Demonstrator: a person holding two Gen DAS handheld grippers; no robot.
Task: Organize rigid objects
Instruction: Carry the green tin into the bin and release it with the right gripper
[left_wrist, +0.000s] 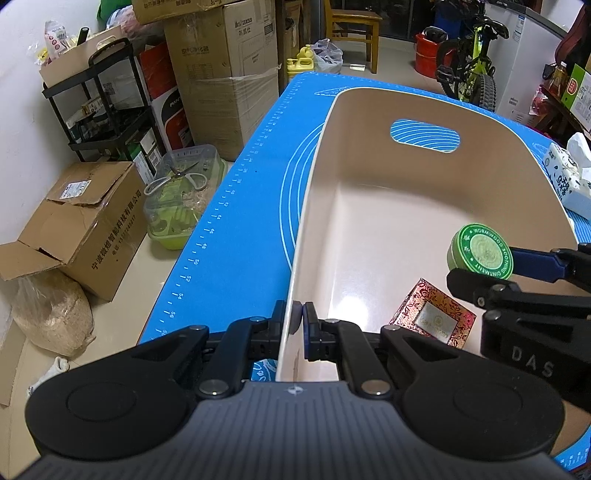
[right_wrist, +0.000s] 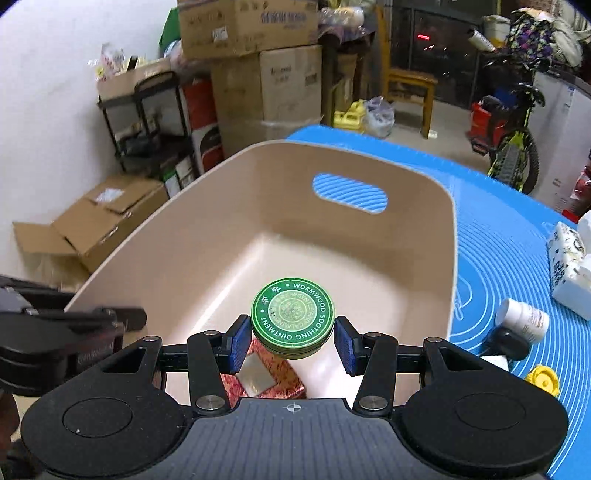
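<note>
A beige plastic bin (left_wrist: 314, 206) with a handle cut-out stands on a blue mat (left_wrist: 236, 206). My left gripper (left_wrist: 297, 325) is shut on the bin's near left wall. A round green ointment tin (right_wrist: 293, 318) hangs between the fingers of my right gripper (right_wrist: 293, 341) above the bin's (right_wrist: 421, 236) inside; a small gap shows between the tin and the right pad, so the jaws are parted. The tin (left_wrist: 480, 250) and right gripper (left_wrist: 517, 266) also show in the left wrist view. A red patterned box (left_wrist: 434, 319) lies on the bin floor, also under the tin in the right wrist view (right_wrist: 266, 384).
On the mat right of the bin lie a white pill bottle (right_wrist: 522, 320), a black object (right_wrist: 511, 343), a yellow cap (right_wrist: 543, 380) and a tissue pack (right_wrist: 567, 264). Cardboard boxes (left_wrist: 85, 225), a black shelf cart (left_wrist: 107, 107) and a bicycle (left_wrist: 472, 62) stand around the table.
</note>
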